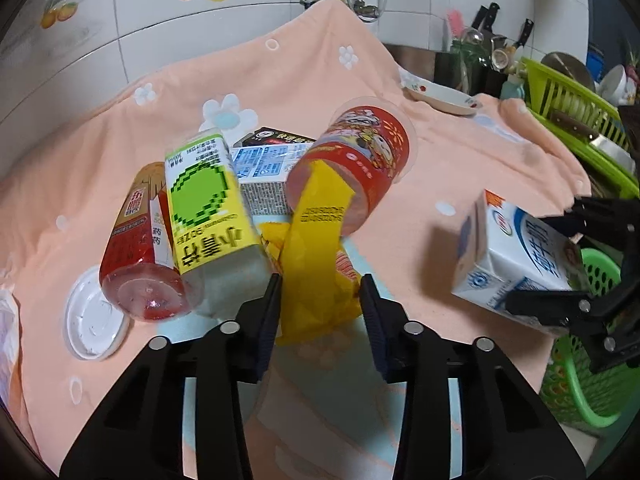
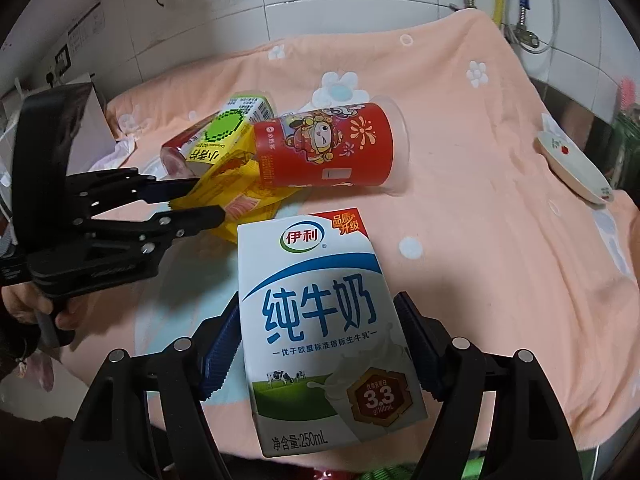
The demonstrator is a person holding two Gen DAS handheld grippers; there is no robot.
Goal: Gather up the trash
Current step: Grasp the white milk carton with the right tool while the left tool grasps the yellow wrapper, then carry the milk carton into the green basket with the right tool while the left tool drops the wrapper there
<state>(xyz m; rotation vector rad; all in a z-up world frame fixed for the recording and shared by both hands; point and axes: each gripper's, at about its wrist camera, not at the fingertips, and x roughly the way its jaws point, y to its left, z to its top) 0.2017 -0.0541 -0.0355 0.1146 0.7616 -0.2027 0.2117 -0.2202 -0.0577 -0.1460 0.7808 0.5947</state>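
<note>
Looking along the left gripper (image 1: 320, 296) from its own camera, the jaws straddle a crumpled yellow wrapper (image 1: 316, 264) that trails up and away from the fingertips toward the mouth of a toppled red cup (image 1: 360, 160). Both pads seem to touch its sides, so I read a light pinch, though how firmly it bites is hard to tell. The wrapper's long axis runs nearly along the gripper's pointing line, which slants down at the peach cloth (image 1: 460, 168). A green-and-yellow carton (image 1: 208, 208) and a red bottle (image 1: 140, 248) lie just left of the fingers. Off to the right, the right gripper (image 1: 560, 264) carries a milk carton (image 1: 516, 256) above the cloth, next to a green basket (image 1: 576, 380) (probably the bin for all this).

From the right wrist, the milk carton (image 2: 324, 328) stands roughly upright between the fingers, long axis along the gripper (image 2: 320, 344), pads pressed on its two side faces, clearly held. The left gripper (image 2: 208, 200) reaches in from the left, tips on the yellow wrapper (image 2: 244, 204) below the red cup (image 2: 328, 148). The basket lies nearer the right hand, so its drop likely comes first.
</note>
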